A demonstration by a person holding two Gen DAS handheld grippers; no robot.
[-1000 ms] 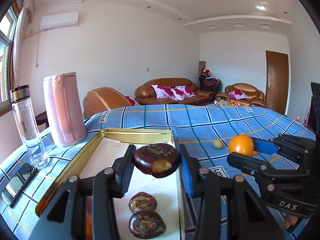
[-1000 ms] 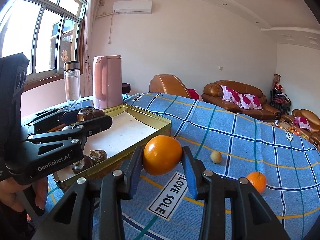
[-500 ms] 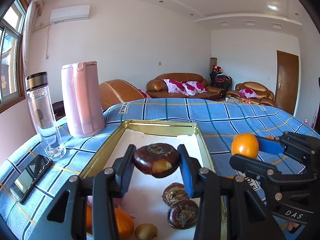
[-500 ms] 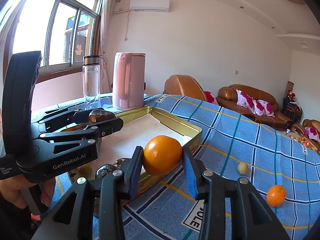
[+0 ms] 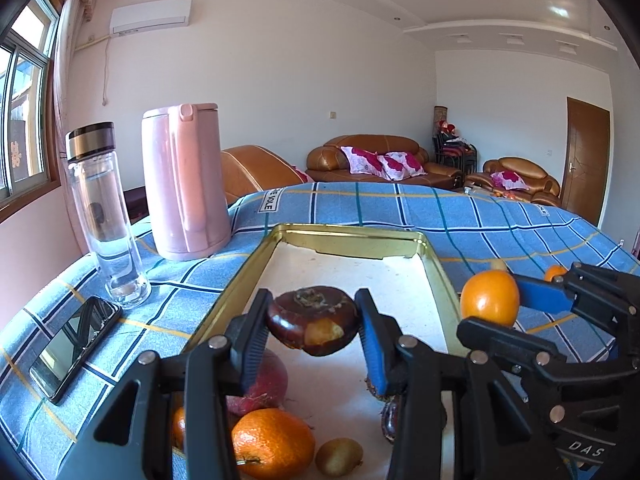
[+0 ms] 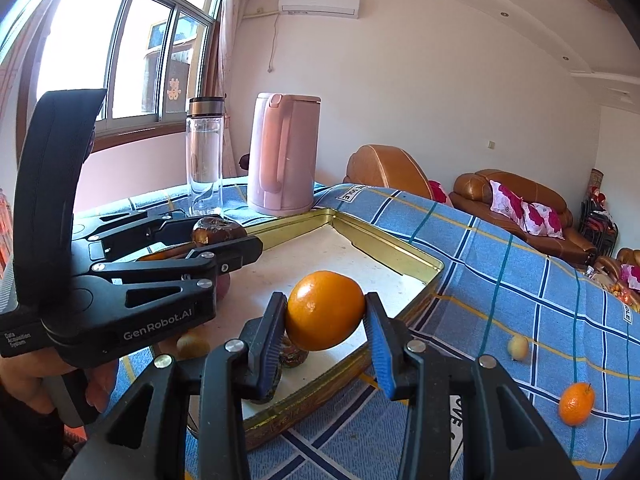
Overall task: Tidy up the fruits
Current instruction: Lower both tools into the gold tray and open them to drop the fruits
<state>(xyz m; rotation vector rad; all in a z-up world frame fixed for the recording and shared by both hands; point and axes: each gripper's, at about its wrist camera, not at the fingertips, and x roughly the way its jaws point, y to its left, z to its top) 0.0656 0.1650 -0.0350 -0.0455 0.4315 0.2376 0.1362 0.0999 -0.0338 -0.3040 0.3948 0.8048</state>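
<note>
The dark brown fruit (image 5: 314, 320) sits clamped between the pads of the left claw (image 5: 314, 326), held in the air above the middle of the gold tray (image 5: 348, 236). The orange (image 6: 325, 310) is clamped in the right claw (image 6: 325, 316), hanging over the tray's right rim.

Both fruits are round and gripped only at their sides, so a tilt or a slackened squeeze could let either one roll out. The orange is the riskier: let go where it hangs, it may strike the rim and bounce onto the checked cloth of the surface (image 6: 520, 280), joining the small orange (image 6: 576, 404) and pale fruit (image 6: 518, 347) lying there.

Below the left claw, a red fruit (image 5: 266, 384), another orange (image 5: 272, 444) and a small brown one (image 5: 339, 456) crowd the tray's near end; a drop there could knock them about. The claws also stand close, so they may collide.
</note>
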